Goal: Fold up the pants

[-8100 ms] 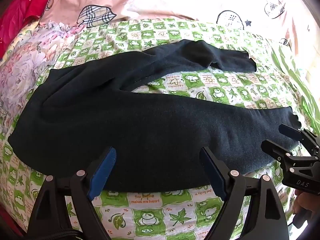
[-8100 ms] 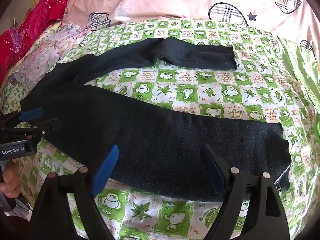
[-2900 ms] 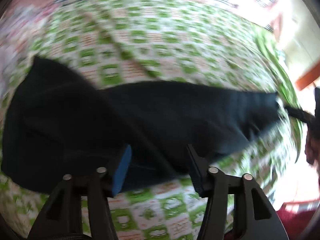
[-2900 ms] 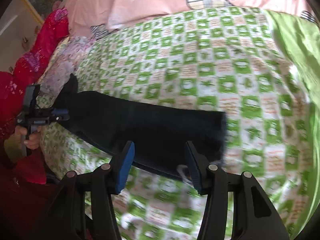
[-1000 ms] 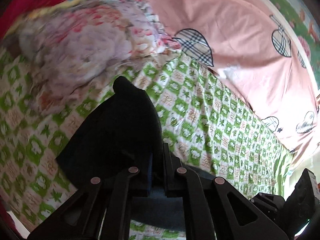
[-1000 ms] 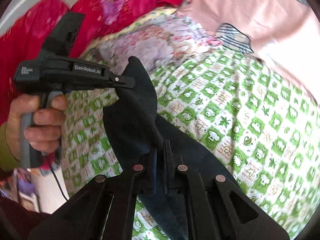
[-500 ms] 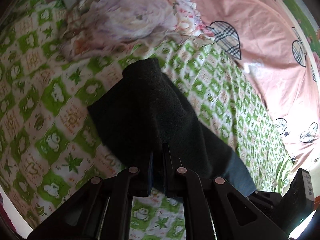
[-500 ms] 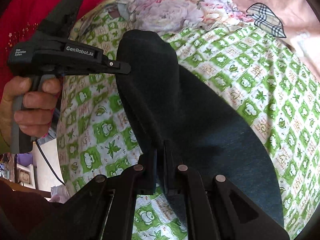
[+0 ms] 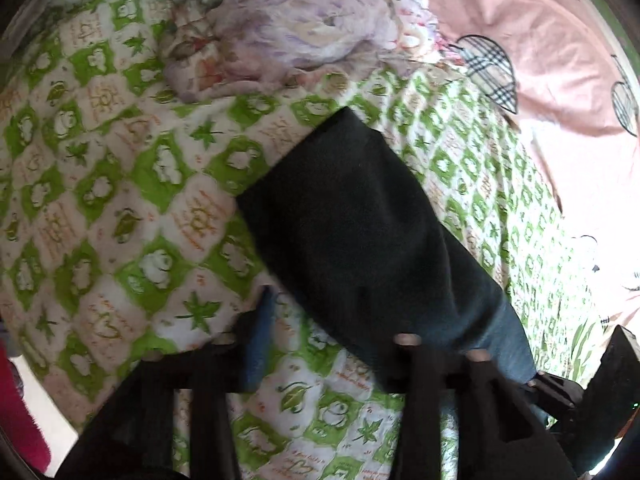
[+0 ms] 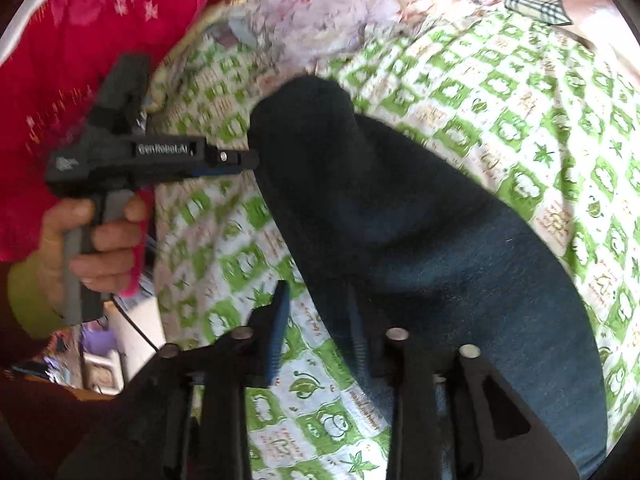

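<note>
The dark pants (image 9: 360, 236) lie folded into a narrow band on the green-and-white checked bed sheet (image 9: 100, 208). In the left wrist view my left gripper (image 9: 332, 340) is open at the band's near edge, its left blue pad (image 9: 260, 344) on bare sheet. In the right wrist view the pants (image 10: 420, 232) run to the lower right. My right gripper (image 10: 316, 328) is open over their near edge. The left gripper (image 10: 240, 158) shows there side on, at the pants' left end.
A floral quilt (image 9: 288, 32) and a pink sheet (image 9: 560, 60) lie at the back. A red blanket (image 10: 72, 40) hangs at the left by the bed edge. The right gripper's body (image 9: 600, 392) sits at the lower right of the left wrist view.
Both grippers were shut on the pants' edge half a second ago and have now opened, letting the cloth go. The pants have settled flat on the sheet.
</note>
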Motion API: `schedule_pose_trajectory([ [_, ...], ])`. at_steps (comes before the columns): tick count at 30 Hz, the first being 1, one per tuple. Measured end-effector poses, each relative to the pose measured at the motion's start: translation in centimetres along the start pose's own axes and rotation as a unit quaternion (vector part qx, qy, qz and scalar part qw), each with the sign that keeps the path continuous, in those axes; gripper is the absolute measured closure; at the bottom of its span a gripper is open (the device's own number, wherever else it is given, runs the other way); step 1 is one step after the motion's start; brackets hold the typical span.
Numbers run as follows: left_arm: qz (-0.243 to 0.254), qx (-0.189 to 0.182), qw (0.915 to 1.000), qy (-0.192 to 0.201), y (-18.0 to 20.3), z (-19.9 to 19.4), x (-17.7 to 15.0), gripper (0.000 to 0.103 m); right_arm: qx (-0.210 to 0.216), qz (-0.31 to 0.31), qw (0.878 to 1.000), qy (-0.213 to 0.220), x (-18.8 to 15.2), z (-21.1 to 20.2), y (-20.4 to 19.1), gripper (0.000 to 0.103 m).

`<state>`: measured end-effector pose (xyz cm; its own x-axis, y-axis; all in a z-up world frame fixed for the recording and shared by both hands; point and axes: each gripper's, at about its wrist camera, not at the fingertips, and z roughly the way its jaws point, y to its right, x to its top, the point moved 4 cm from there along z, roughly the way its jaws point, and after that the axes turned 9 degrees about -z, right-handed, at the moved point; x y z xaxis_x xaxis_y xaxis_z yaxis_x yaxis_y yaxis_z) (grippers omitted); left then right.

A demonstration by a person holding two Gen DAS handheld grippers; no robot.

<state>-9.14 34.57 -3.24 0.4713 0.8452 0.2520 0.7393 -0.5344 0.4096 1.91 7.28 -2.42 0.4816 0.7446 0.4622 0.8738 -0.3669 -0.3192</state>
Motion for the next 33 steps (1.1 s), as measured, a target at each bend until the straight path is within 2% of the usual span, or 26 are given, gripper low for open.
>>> schedule_pose_trajectory([
  [1,-0.005,0.000,1.0000,-0.002,-0.1,-0.1,0.2,0.042,-0.002,0.012,1.000,0.007,0.1,-0.7,0.6,0.066],
  [5,-0.013,0.022,0.9995,-0.020,-0.3,0.3,1.1,0.039,-0.026,0.072,0.997,0.028,0.5,-2.6,4.6,0.066],
  [8,-0.015,0.032,0.9990,-0.026,-0.3,1.0,1.7,0.039,-0.058,0.125,0.989,0.048,1.1,-3.8,8.9,0.066],
  [10,-0.017,0.040,0.9986,-0.031,-0.3,1.5,2.0,0.039,-0.065,0.146,0.986,0.052,1.7,-4.0,10.9,0.066],
  [14,-0.021,0.049,0.9980,-0.036,-0.5,2.5,2.8,0.039,-0.073,0.154,0.985,0.033,2.9,-2.4,13.5,0.066],
  [19,-0.032,0.046,0.9974,-0.046,-1.0,3.8,3.5,0.039,-0.064,0.133,0.989,-0.023,3.2,1.6,13.9,0.066],
  [23,-0.028,0.046,0.9973,-0.050,-0.9,4.8,3.8,0.039,-0.032,0.124,0.989,-0.079,2.0,4.3,13.3,0.066],
  [25,-0.026,0.044,0.9974,-0.051,-0.9,5.2,3.7,0.040,-0.039,0.099,0.991,-0.083,1.9,4.3,12.8,0.066],
  [29,-0.013,0.047,0.9975,-0.051,-0.2,6.5,3.6,0.040,-0.035,0.095,0.990,-0.094,2.0,4.5,13.2,0.070],
  [30,-0.008,0.048,0.9977,-0.047,0.1,6.7,3.6,0.042,-0.044,0.075,0.991,-0.097,2.1,4.6,12.7,0.076],
  [31,-0.001,0.048,0.9981,-0.040,0.5,7.0,3.7,0.051,-0.051,0.063,0.992,-0.100,2.4,4.7,12.2,0.081],
  [32,0.006,0.043,0.9984,-0.037,0.9,7.1,3.8,0.064,-0.064,0.048,0.992,-0.103,2.6,4.6,11.9,0.084],
  [33,0.011,0.039,0.9986,-0.035,1.1,7.0,3.8,0.070,-0.082,0.029,0.991,-0.100,2.8,4.2,11.3,0.088],
])
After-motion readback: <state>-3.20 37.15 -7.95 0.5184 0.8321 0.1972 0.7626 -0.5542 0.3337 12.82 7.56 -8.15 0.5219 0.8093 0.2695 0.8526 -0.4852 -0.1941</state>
